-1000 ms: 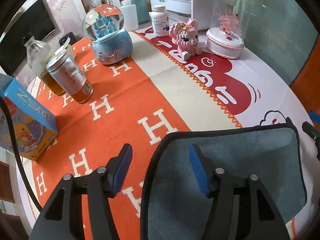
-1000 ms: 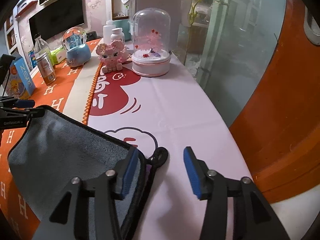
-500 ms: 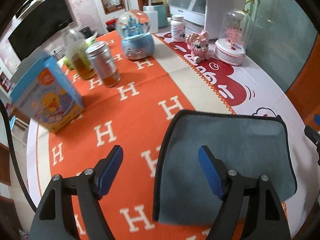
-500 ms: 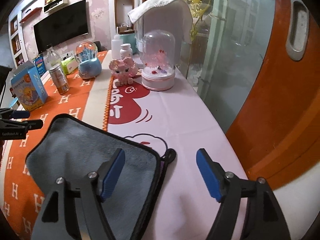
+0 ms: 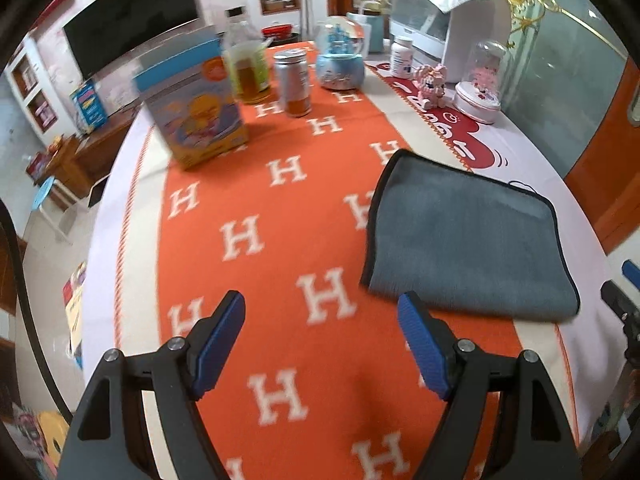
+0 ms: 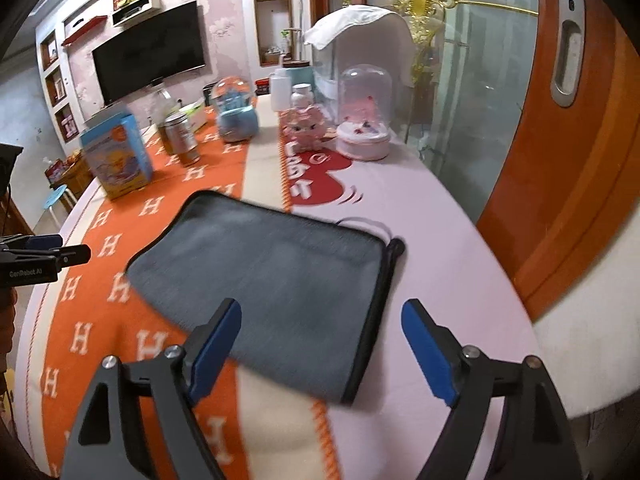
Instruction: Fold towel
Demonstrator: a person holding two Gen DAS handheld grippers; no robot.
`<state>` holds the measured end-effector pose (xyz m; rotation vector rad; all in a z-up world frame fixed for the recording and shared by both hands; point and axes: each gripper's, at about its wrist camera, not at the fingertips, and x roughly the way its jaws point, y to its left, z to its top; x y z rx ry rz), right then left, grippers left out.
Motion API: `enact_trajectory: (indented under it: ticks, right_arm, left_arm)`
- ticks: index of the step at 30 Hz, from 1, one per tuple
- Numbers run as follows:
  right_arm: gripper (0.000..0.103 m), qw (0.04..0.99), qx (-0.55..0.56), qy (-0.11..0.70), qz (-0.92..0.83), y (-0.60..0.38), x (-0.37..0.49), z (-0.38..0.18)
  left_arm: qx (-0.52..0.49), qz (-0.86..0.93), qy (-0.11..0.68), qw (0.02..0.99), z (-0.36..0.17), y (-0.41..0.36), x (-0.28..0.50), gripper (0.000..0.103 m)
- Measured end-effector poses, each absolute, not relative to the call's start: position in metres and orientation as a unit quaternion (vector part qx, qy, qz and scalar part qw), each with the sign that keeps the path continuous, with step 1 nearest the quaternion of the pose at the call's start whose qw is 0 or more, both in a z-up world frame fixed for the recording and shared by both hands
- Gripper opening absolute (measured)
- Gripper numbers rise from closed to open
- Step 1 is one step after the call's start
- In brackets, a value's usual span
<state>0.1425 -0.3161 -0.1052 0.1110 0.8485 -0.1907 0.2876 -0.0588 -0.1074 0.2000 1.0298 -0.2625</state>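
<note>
Grippers have both backed away from the towel [image 5: 464,240] within the last second. The left gripper [image 5: 322,346] and right gripper [image 6: 320,354] hang above the table with jaws spread wide, holding nothing. The towel lies flat across the orange runner [image 5: 280,208] and white cloth [image 6: 448,240], apparently doubled over, though motion blur obscures its layers. This fold appears complete.

Grey black-edged towel [image 5: 464,240], folded flat on the tablecloth [image 5: 280,240]
</note>
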Motion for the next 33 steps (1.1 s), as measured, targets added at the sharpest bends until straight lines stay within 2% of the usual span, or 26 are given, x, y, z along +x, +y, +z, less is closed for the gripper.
enact_trajectory:
  ticks: [17,33]
  right_arm:
    - [0.092,0.901,0.058,0.428,-0.028,-0.201,0.043,-0.088]
    - [0.100,0.891,0.034,0.447,0.070,-0.138,0.004,-0.073]
  left_arm:
    - [0.008,-0.071,0.479,0.875,-0.065,0.067,0.136,0.080]
    - [-0.053,-0.027,0.484,0.873,-0.054,0.087,0.056,0.081]
